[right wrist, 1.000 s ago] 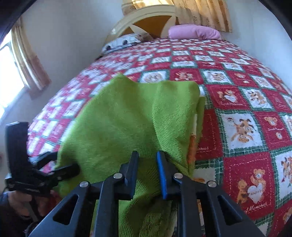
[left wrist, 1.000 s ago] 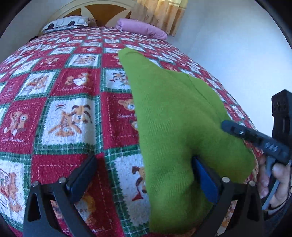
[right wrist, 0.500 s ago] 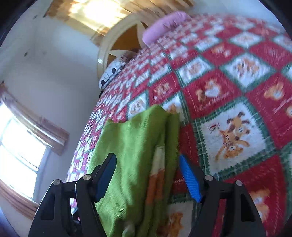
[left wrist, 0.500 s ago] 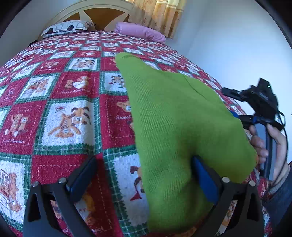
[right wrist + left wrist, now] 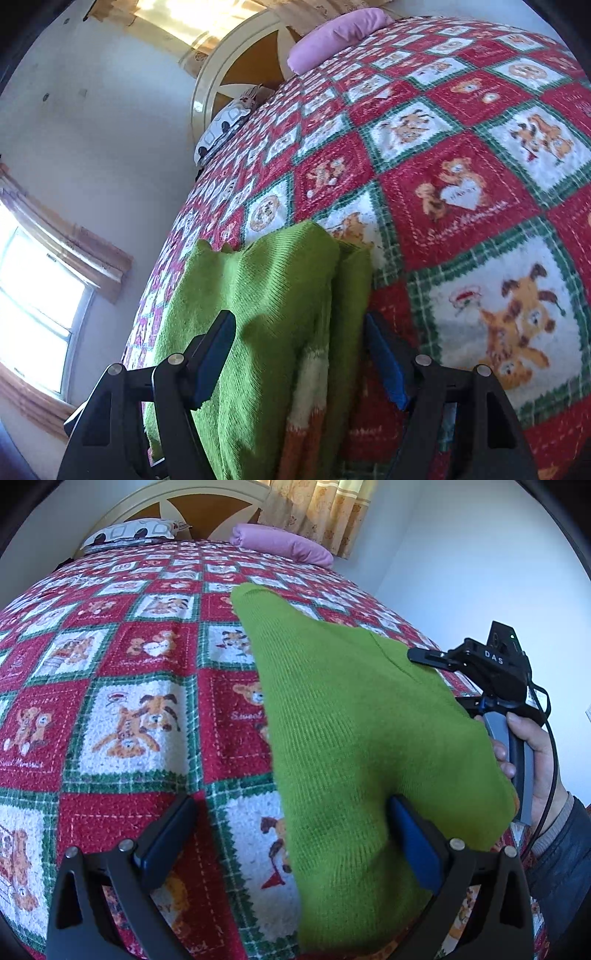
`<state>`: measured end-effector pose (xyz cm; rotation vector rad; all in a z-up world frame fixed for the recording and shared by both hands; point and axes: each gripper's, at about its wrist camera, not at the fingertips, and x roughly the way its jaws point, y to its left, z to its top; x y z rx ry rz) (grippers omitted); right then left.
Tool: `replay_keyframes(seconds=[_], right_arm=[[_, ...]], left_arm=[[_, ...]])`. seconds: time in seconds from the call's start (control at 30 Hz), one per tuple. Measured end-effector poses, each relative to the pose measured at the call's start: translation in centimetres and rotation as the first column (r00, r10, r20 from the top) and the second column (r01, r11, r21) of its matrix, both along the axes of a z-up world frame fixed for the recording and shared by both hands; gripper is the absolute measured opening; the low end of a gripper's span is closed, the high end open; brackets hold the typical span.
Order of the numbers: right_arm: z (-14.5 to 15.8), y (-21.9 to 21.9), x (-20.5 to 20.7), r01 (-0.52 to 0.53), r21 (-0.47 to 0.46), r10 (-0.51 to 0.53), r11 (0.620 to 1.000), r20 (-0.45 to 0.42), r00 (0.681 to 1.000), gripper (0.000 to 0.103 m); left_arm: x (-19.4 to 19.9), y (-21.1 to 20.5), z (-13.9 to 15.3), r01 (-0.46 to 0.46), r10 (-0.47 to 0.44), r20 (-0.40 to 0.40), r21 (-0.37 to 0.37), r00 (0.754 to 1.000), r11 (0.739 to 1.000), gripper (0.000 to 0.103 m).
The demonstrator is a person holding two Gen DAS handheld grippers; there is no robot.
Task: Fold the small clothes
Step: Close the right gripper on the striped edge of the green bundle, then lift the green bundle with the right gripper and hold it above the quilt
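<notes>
Right tool (image 5: 299, 362): released since a second ago, fingers now apart, lifted clear. Left tool (image 5: 291, 834): fingers apart, idle. Green sweater (image 5: 351, 716): folded on bed (image 5: 110, 664), long axis running up-frame, partly under the left tool.

One green knitted garment (image 5: 354, 746) on the bed, and only one; from the right wrist it shows again (image 5: 258, 332), with white and orange bands along one edge. One bed (image 5: 110, 686) under it, spread with one red, white and green patchwork quilt of bears and dogs. Pillows at the head: two, one pink (image 5: 284, 546) and one white with dark shapes (image 5: 129, 533). One rounded headboard (image 5: 207, 509) behind them. Two grippers on show: the left gripper (image 5: 291, 834) with two blue-padded fingers, the right gripper (image 5: 301, 354) likewise two. One bare hand (image 5: 532, 753) visible, around the right handle. One window (image 5: 33, 314), at the left of the right wrist view.
</notes>
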<state>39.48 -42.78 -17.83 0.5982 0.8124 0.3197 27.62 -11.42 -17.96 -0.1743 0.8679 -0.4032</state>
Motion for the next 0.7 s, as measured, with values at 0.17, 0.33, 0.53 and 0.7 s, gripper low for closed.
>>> replay_keyframes(seconds=[0.17, 0.33, 0.53, 0.7], right_arm=[[-0.1, 0.7, 0.7, -0.025, -0.027, 0.024, 0.999, -0.006, 1.0, 0.059], [-1.0, -0.3, 0.7, -0.004, 0.025, 0.004, 1.0, -0.021, 1.0, 0.038], [-1.3, -0.6, 0.9, 0.004, 0.042, -0.002, 0.999, -0.037, 0.999, 0.038], [-0.5, 0.2, 0.1, 0.008, -0.023, -0.008, 1.0, -0.009, 1.0, 0.027]], left_arm=[[-0.5, -0.4, 0.4, 0.013, -0.013, 0.031, 0.012, 0.999, 1.0, 0.095], [-0.9, -1.3, 1.0, 0.027, -0.03, 0.054, 0.058, 0.998, 0.998, 0.085], [-0.7, -1.9, 1.5, 0.059, -0.061, 0.041, 0.066, 0.997, 0.996, 0.063], [-0.9, -2.7, 1.8, 0.078, -0.083, 0.043, 0.097, 0.996, 0.992, 0.048]])
